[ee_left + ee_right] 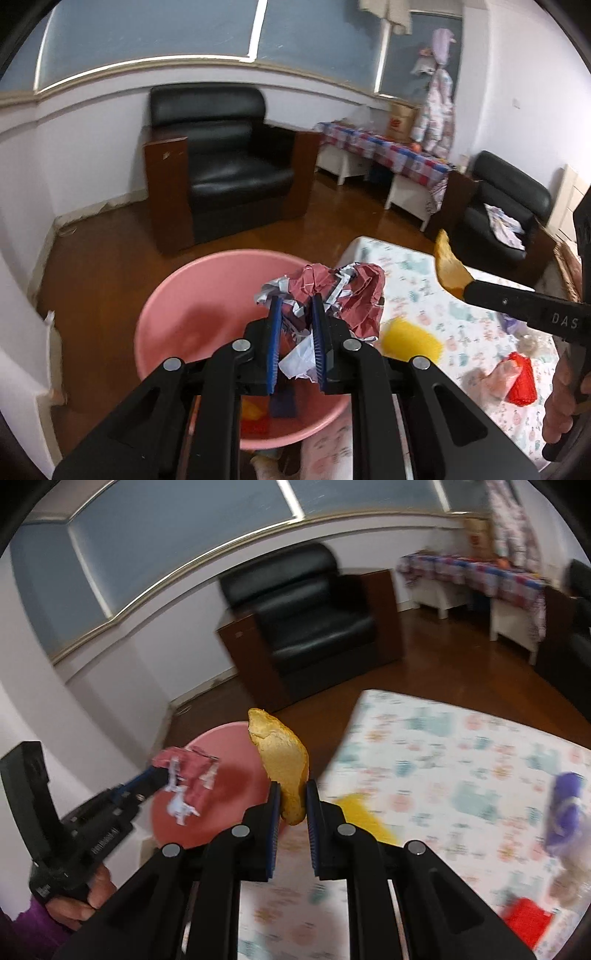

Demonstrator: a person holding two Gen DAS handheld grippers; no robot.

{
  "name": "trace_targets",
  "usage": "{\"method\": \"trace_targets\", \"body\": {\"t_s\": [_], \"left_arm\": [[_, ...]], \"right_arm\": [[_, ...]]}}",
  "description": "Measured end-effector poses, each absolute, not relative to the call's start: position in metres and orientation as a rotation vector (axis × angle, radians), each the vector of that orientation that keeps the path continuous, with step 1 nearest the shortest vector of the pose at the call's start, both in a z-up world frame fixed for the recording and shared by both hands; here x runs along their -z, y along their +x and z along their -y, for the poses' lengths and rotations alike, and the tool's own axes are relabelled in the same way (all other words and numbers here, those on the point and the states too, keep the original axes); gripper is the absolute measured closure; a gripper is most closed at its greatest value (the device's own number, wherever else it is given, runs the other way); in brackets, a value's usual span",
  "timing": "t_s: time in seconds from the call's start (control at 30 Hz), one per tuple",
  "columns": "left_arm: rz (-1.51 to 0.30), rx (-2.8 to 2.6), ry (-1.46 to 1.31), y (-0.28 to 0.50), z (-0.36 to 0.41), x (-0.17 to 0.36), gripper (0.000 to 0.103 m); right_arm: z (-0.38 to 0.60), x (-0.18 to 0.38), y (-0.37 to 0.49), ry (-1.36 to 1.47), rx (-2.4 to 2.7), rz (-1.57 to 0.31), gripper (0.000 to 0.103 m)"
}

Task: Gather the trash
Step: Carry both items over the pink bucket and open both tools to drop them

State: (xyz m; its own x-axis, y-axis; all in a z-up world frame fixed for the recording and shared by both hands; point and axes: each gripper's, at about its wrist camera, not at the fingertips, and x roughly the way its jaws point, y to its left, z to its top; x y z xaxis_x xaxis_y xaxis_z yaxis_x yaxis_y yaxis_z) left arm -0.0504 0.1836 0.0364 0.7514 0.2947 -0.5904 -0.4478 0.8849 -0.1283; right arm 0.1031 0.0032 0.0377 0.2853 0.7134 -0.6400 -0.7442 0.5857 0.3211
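Observation:
My left gripper [297,301] is shut on a crumpled red and white paper wad [332,291], held above the pink basin [177,295]. That same paper wad [186,775] and the left gripper [155,773] also show at the left of the right wrist view, over the basin [236,775]. My right gripper [290,788] is shut on a yellow-brown peel [282,760], raised near the table's left edge beside the basin. In the left wrist view the peel [448,266] sticks out of the right gripper's [463,290] tip at the right.
The floral tablecloth table [424,291] carries a yellow item [410,338], a red mesh bundle [521,380] and a purple thing [565,805]. Yellow and red scraps [255,415] lie in the basin. A black armchair [229,158] stands on the wood floor behind.

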Motion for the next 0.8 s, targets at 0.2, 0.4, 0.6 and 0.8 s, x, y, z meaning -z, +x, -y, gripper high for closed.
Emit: {"method": "trace_targets", "body": {"t_s": [0.2,0.4,0.6,0.8], "left_arm": [[-0.629,-0.456,-0.281,-0.067,-0.196,-0.027,0.088],[-0.662,-0.501,-0.321,-0.068,-0.208,-0.02,0.078],[-0.656,-0.519,-0.357,-0.076,-0.216,-0.02,0.069],[-0.645,-0.502,-0.356,-0.074,-0.212,-0.023,0.069]], "right_arm": [[-0.053,-0.022,0.087,-0.095,-1.053,-0.891,0.09],[-0.084,-0.007,0.076,-0.146,-1.088,-0.927,0.088],[-0.092,-0.006,0.069,-0.141,-1.115,-0.908,0.071],[-0.082,-0.011,0.06,-0.152,-1.114,-0.862,0.067]]}}
